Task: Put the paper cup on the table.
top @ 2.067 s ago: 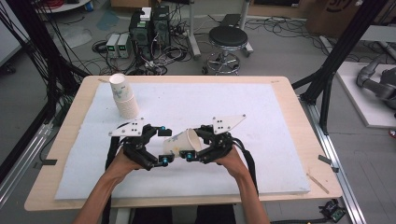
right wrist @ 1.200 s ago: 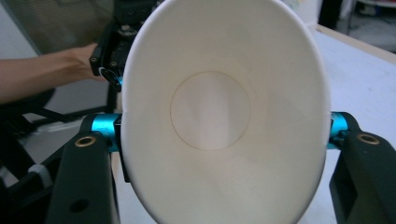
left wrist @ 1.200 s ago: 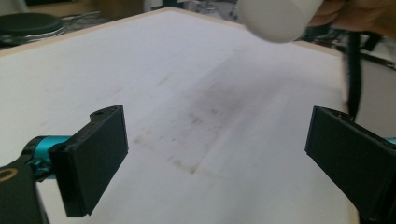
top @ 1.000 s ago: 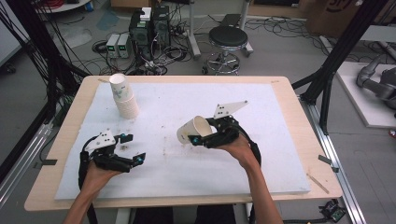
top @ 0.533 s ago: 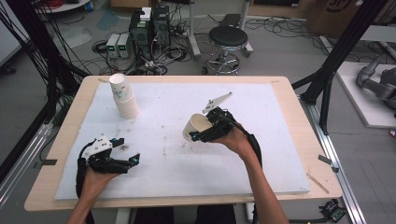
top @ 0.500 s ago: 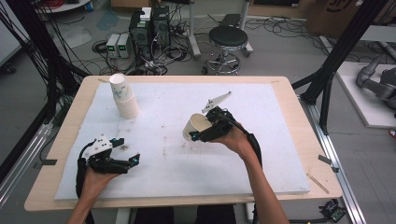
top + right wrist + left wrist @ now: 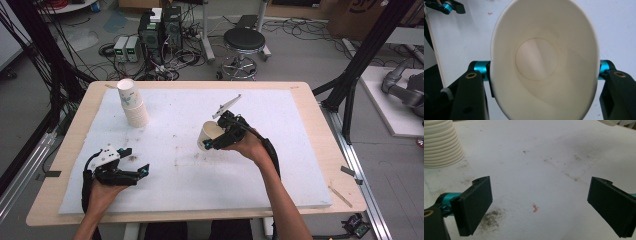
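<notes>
Holding one cup [image 7: 208, 137] squeezed between its jaws right of the stack [image 7: 131, 103], right gripper [image 7: 216, 140] awaits placement; left gripper [image 7: 131, 171] gapes empty.

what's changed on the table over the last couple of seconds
The left claw let go of the paper cup and drew back to the near left, open. The right claw kept the cup and carried it up the table. The cup stack stayed put.
</notes>
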